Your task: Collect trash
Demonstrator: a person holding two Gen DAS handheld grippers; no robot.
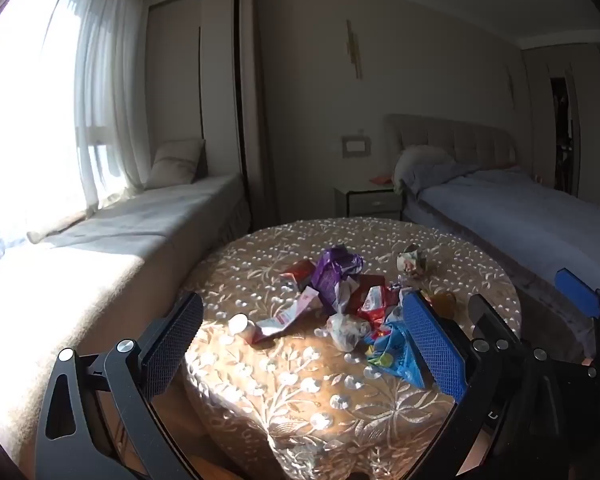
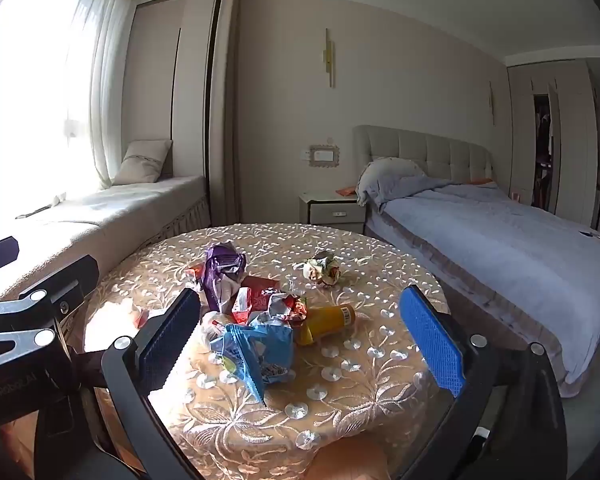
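Bedroom, round desk point(image 2: 340, 364) under embroidered cloth, lower centre of frame. Trash pile point(image 2: 256, 312) heaped mid-desk: purple wrapper point(image 2: 220, 266), blue packet point(image 2: 256, 350), yellow bottle point(image 2: 328, 322). Left claw point(image 1: 300, 344) and right claw point(image 2: 300, 344) both wide, empty, above the desk's near edge.

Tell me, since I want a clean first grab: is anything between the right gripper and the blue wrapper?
Nothing visible. The right gripper is open above the table, and the blue wrapper lies at the pile's near edge, facing it.

One purple wrapper point(image 2: 220, 270), one blue bag point(image 2: 256, 350) between the right jaws, one yellow bottle point(image 2: 328, 322), one paper ball point(image 2: 322, 270) beyond, one white tube point(image 1: 278, 318), two pillows.
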